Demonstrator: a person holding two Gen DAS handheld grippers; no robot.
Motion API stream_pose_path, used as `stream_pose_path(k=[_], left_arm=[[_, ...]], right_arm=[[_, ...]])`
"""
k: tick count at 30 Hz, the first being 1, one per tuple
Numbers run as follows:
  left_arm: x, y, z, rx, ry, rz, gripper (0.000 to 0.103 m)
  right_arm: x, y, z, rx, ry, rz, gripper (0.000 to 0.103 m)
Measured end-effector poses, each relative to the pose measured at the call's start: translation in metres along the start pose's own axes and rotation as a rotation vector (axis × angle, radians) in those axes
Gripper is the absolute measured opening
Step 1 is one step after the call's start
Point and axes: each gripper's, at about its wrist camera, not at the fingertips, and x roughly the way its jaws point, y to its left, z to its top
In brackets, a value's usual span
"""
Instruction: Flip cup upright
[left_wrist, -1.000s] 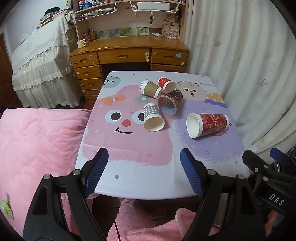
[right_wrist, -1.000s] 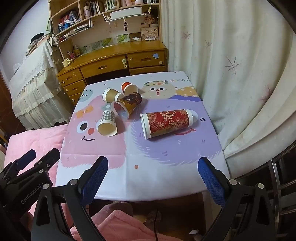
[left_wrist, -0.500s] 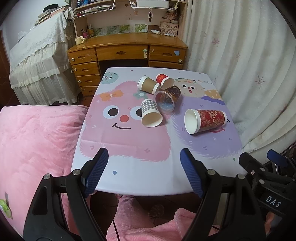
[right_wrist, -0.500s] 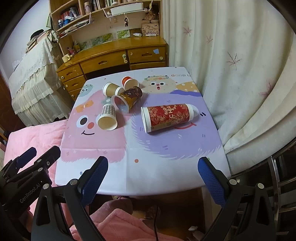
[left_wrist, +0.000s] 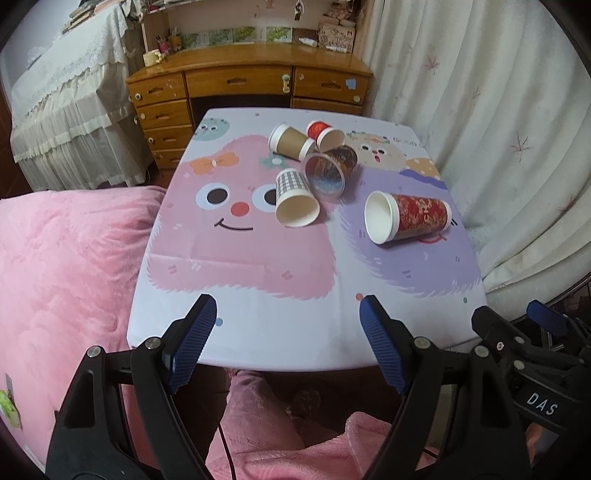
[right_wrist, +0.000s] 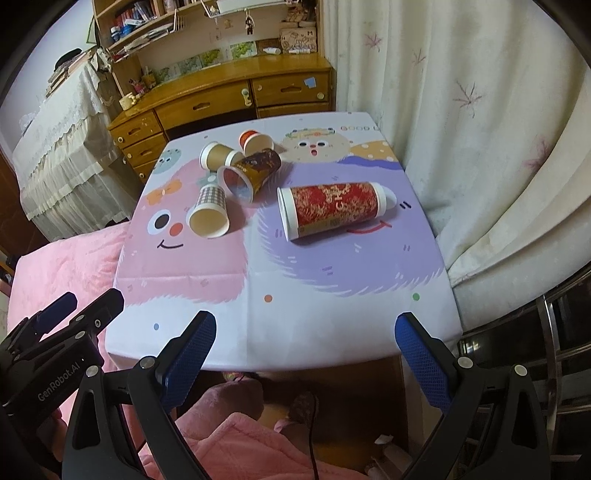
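Observation:
Several paper cups lie on their sides on a cartoon-print table (left_wrist: 236, 273). A tall red patterned cup (left_wrist: 410, 218) (right_wrist: 332, 210) lies at the right. A checkered cup (left_wrist: 293, 199) (right_wrist: 209, 210), a dark brown cup (left_wrist: 330, 168) (right_wrist: 251, 171), a plain brown cup (left_wrist: 291, 142) (right_wrist: 218, 157) and a small red cup (left_wrist: 325, 134) (right_wrist: 255, 140) lie clustered behind. My left gripper (left_wrist: 286, 347) is open and empty at the table's near edge. My right gripper (right_wrist: 304, 354) is open and empty at the near edge too.
A pink blanket (left_wrist: 66, 258) lies left of the table. A white curtain (left_wrist: 498, 129) hangs along the right side. A wooden desk with drawers (left_wrist: 251, 85) stands behind the table. A metal rail (right_wrist: 554, 325) is at the right.
Both grippers have risen and tilted down a little; the table and cups sit lower in view. The cups have not moved. Both grippers stay open.

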Motion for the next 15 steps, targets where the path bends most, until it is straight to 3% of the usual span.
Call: stream_pose_path(k=[6, 15], left_arm=[[0.024, 0.007, 0.0, -0.006, 0.077, -0.018, 0.078], [0.087, 0.021, 0.009, 0.012, 0.271, -0.076, 0.078]], right_arm=[[0.02, 0.009, -0.003, -0.01, 0.04, -0.005, 0.099], [0.066, 0.034, -0.007, -0.027, 0.109, -0.05, 0.099]])
